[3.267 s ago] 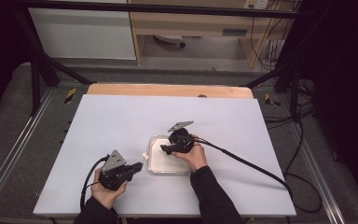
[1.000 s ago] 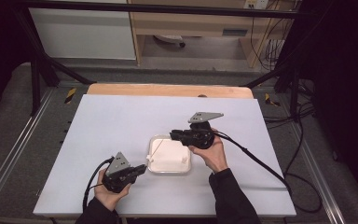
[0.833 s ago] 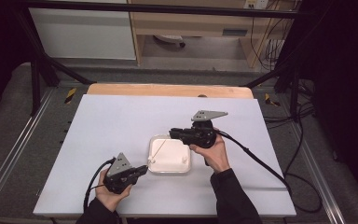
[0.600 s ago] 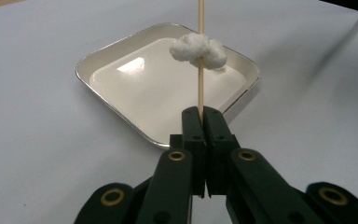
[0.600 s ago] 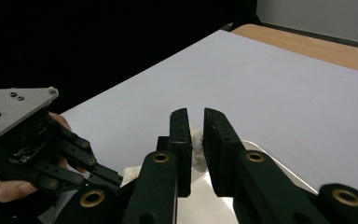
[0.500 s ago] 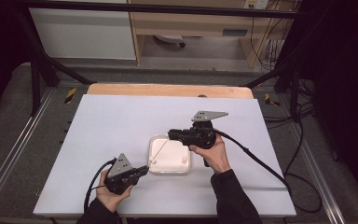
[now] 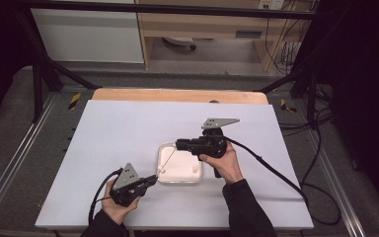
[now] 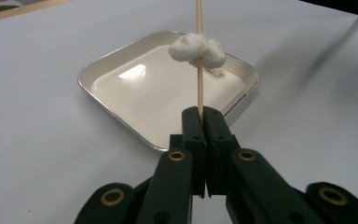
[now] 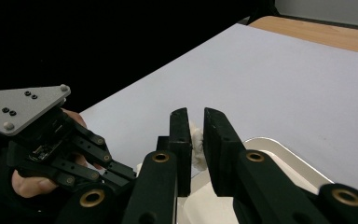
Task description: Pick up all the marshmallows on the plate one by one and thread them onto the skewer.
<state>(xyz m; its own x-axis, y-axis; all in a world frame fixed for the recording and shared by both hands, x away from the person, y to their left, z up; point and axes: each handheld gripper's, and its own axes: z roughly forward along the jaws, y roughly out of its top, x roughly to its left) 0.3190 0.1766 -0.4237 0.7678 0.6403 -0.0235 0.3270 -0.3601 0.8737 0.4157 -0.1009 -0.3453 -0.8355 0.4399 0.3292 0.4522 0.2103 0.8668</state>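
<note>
My left gripper (image 7: 154,177) (image 8: 204,112) sits at the near left corner of the white square tray (image 7: 180,181) (image 8: 102,70), shut on a thin wooden skewer (image 7: 167,159) (image 8: 199,88). The skewer slants up over the tray toward my right gripper (image 7: 178,144) (image 9: 196,121). A white fluffy lump (image 8: 198,49) is threaded on it partway up. Between the right gripper's nearly closed jaws sits a white lump (image 9: 196,144), held above the tray's far edge. The skewer's upper tip is hidden there.
One small white piece (image 7: 196,169) lies in the tray's right part. The tray stands on a white tabletop (image 7: 128,133) with a wooden strip (image 7: 177,95) along the far edge. Cables (image 7: 271,170) trail from both grippers off the table.
Since the oldest frame my right gripper has lifted out of the tray and back to the right, and the left gripper has come up to the tray's corner. Over the last second both stayed still.
</note>
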